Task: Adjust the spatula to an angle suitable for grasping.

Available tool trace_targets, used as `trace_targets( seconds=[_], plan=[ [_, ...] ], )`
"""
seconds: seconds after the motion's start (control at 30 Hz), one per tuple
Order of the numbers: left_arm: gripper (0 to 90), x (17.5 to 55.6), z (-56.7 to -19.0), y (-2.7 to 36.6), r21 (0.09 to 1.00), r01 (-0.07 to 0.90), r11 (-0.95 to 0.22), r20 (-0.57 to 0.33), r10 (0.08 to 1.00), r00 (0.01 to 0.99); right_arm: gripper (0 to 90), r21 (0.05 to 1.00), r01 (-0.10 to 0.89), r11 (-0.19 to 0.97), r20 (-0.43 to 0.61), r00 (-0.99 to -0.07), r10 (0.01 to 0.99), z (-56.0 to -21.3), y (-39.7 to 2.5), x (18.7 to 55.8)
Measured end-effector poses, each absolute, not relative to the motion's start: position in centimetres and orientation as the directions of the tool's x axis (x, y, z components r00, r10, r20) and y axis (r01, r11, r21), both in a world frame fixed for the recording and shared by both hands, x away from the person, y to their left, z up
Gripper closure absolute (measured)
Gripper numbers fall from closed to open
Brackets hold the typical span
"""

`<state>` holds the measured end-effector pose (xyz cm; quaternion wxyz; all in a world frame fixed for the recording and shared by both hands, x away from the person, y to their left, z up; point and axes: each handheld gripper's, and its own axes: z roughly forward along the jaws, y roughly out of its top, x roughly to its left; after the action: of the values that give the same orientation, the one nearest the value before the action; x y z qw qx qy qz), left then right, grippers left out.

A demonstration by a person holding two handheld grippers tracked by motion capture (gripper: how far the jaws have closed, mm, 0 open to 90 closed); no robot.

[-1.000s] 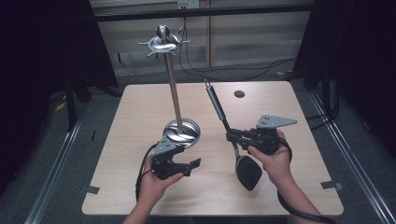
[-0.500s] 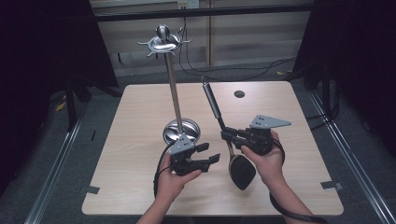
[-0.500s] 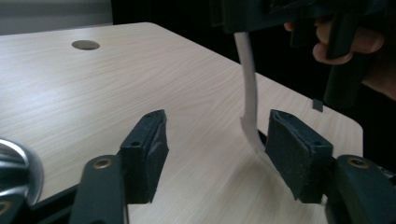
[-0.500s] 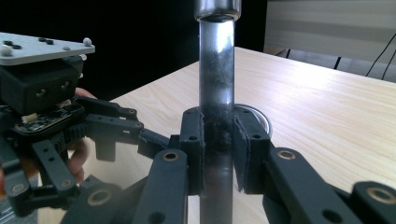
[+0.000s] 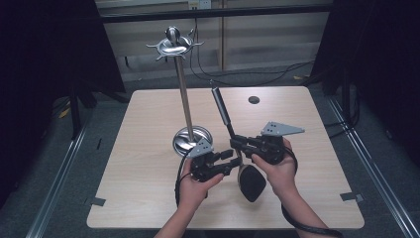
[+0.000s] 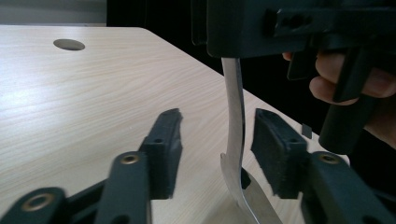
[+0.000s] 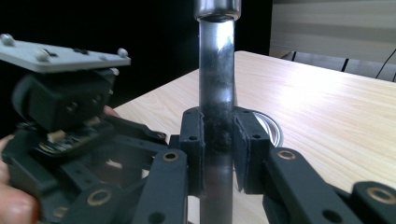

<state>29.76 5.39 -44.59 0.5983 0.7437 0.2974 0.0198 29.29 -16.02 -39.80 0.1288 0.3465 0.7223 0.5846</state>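
My right gripper (image 7: 218, 144) clenches the ladle (image 5: 225, 115) handle; my left gripper (image 6: 217, 140) is released around its neck. No readable writing.

Both forearms reach forward, hands side by side. The left gripper (image 5: 229, 156) has its jaws spread apart; the right gripper (image 5: 236, 143) has its jaws clamped together, pointing leftward.

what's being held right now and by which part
The right tongs are shut on the ladle, gripping its metal handle near the middle. The left tongs are open around the handle's lower part, not yet gripping.
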Motion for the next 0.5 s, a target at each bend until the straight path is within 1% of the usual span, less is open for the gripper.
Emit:
trace_targets(
  seconds=[0.03,0.07,0.13,0.17,0.2,0.23,0.33,0.37,0.4,0.47,0.5],
  plan=[
    [57.8,29.76,-44.59,5.39,0.902,0.419,-0.107,-0.327,0.466,0.822,76.0,0.934,0.348,0.076,0.217,-0.726,0.653,-39.8,-15.98,29.27],
    [57.8,29.8,-44.74,5.28,0.903,0.419,-0.093,-0.332,0.464,0.821,76.0,0.934,0.348,0.076,0.217,-0.726,0.653,-39.8,-15.98,29.27],
    [64.0,29.97,-44.98,5.23,0.902,0.426,-0.071,-0.353,0.447,0.822,75.9,0.935,0.345,0.077,0.215,-0.727,0.652,-39.75,-15.91,29.25],
    [65.7,30.0,-45.0,5.2,0.9,0.431,-0.073,-0.355,0.452,0.819,75.9,0.937,0.34,0.076,0.211,-0.727,0.654,-39.76,-15.88,29.24],
    [71.4,29.99,-44.98,5.16,0.9,0.427,-0.082,-0.35,0.449,0.823,75.9,0.939,0.334,0.078,0.202,-0.723,0.66,-39.82,-15.8,29.22],
    [73.8,29.9,-44.86,5.03,0.901,0.425,-0.085,-0.343,0.459,0.819,75.9,0.938,0.338,0.075,0.206,-0.718,0.665,-39.88,-15.8,29.2],
    [77.6,29.88,-44.71,4.92,0.902,0.425,-0.074,-0.347,0.461,0.817,75.9,0.936,0.349,0.05,0.229,-0.71,0.665,-39.97,-15.81,29.19],
    [79.6,29.88,-44.71,4.92,0.902,0.425,-0.074,-0.347,0.461,0.817,75.9,0.936,0.349,0.05,0.229,-0.71,0.665,-39.97,-15.81,29.19],
    [79.6,29.84,-44.6,4.84,0.905,0.417,-0.081,-0.336,0.462,0.821,75.9,0.936,0.349,0.047,0.23,-0.707,0.669,-39.96,-15.8,29.19],
    [84.9,29.81,-44.46,4.75,0.9,0.428,-0.084,-0.344,0.467,0.815,75.9,0.937,0.347,0.048,0.227,-0.705,0.672,-39.91,-15.71,29.2],
    [85.0,29.91,-44.4,4.73,0.9,0.426,-0.093,-0.339,0.466,0.817,75.9,0.936,0.349,0.047,0.228,-0.701,0.676,-39.88,-15.64,29.18]
  ],
)
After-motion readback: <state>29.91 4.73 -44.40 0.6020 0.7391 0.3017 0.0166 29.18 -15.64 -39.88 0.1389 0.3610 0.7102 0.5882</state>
